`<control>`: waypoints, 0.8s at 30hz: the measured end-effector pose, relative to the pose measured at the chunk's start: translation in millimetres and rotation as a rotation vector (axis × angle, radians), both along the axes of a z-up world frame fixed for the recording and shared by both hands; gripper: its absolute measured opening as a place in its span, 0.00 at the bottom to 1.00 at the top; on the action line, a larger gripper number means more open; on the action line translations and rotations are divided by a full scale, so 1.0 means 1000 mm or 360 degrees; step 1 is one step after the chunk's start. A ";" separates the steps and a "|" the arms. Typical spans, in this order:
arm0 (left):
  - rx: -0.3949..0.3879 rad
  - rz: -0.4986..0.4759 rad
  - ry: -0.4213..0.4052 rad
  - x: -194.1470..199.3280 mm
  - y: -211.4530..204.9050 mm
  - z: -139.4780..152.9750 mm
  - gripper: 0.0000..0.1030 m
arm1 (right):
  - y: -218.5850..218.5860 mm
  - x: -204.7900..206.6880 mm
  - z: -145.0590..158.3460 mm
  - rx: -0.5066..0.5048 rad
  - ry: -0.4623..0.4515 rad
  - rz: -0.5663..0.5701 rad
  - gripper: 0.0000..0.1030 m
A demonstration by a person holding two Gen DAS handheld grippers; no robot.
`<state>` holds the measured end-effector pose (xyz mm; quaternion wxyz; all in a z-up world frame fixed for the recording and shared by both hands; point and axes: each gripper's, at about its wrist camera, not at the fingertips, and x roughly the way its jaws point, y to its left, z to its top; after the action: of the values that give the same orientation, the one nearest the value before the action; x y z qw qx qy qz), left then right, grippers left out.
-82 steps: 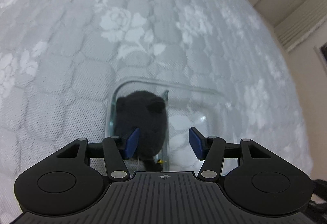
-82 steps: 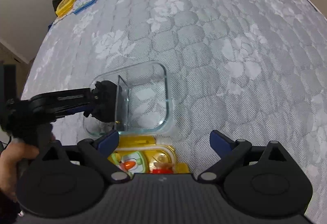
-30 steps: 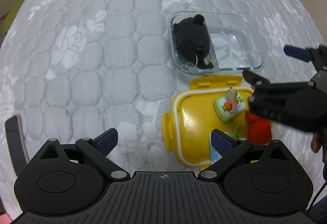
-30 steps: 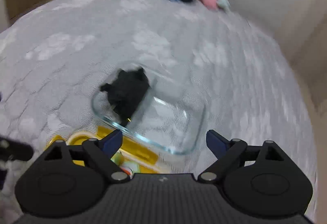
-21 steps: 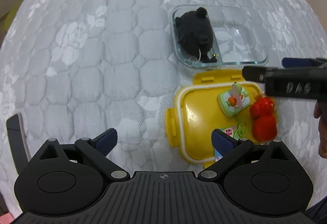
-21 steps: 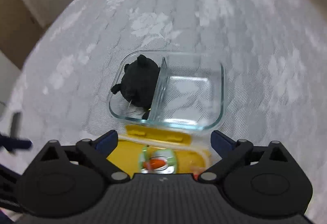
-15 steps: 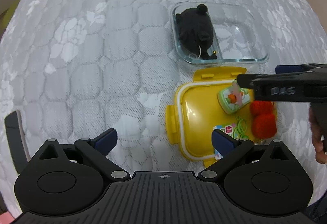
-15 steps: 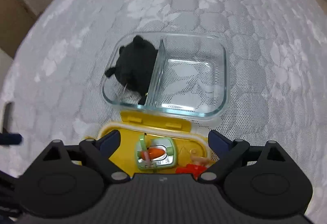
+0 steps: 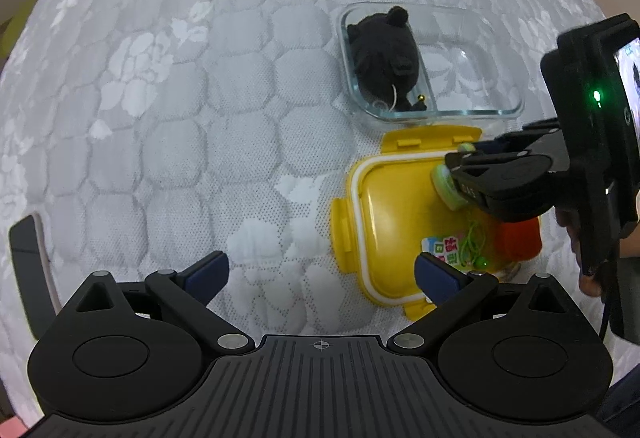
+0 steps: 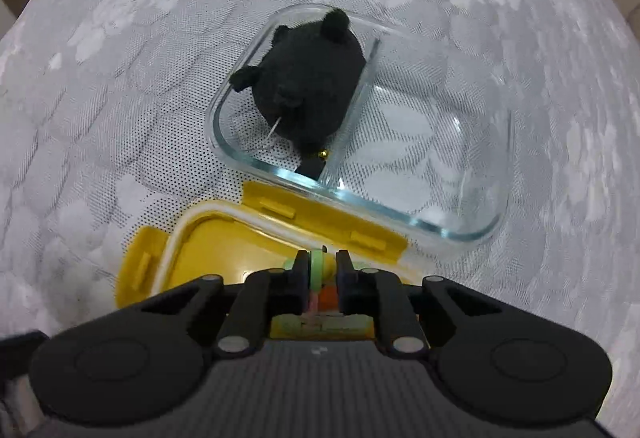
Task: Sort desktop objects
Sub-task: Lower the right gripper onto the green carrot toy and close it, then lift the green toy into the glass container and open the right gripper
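Observation:
A clear glass container (image 9: 500, 110) (image 10: 496, 214) with a divider lies on the quilted bed; a black plush toy (image 9: 384, 54) (image 10: 312, 90) fills its left compartment. Just in front lies a yellow lid (image 9: 384, 206) (image 10: 208, 250) holding small items. My right gripper (image 9: 452, 174) (image 10: 322, 266) points down over the lid, its jaws closing narrowly on a small green toy (image 9: 446, 190) (image 10: 317, 264), which stands on edge between the pads. My left gripper (image 9: 322, 272) hovers open and holds nothing, left of the lid.
A red plush (image 9: 518, 238) and a small printed card (image 9: 444, 246) with a green cord also lie on the lid. A dark flat object (image 9: 28, 250) lies at the bed's left edge. A person's hand (image 9: 588, 278) holds the right gripper.
The right gripper dropped onto the yellow lid and its jaws went from wide open to narrow around the green toy. The left gripper stayed put and open.

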<state>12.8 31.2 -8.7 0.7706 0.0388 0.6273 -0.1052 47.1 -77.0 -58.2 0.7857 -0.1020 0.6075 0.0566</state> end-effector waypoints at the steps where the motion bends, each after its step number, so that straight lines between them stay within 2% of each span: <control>1: -0.0001 -0.0003 -0.0002 0.000 0.000 0.000 0.99 | -0.001 0.000 0.002 0.0011 0.0001 -0.0017 0.14; 3: -0.0002 -0.0006 -0.0004 0.000 -0.001 0.001 0.99 | -0.003 -0.001 0.012 0.0034 -0.0036 -0.0027 0.14; 8: 0.0005 -0.0006 -0.0016 0.001 -0.005 0.002 0.99 | -0.021 0.003 0.061 0.0256 -0.0197 -0.0128 0.13; 12: 0.0017 -0.0012 -0.0019 0.003 -0.010 0.001 0.99 | -0.042 0.010 0.113 0.0464 -0.0405 -0.0217 0.13; 16: 0.0040 -0.0025 -0.0037 0.004 -0.015 0.001 0.99 | -0.060 0.022 0.151 0.0583 -0.0591 -0.0297 0.13; 20: 0.0060 -0.0042 -0.0084 0.003 -0.018 0.004 0.99 | -0.075 0.033 0.163 0.0646 -0.0660 -0.0395 0.13; 24: 0.0048 -0.0044 -0.0081 0.004 -0.020 0.005 0.99 | -0.072 0.047 0.148 0.0573 -0.0633 -0.0446 0.13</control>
<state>17.1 10.7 -3.4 0.7841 0.0616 0.6085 -0.1054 94.3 -149.3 90.0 0.8949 0.1149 0.4299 0.0332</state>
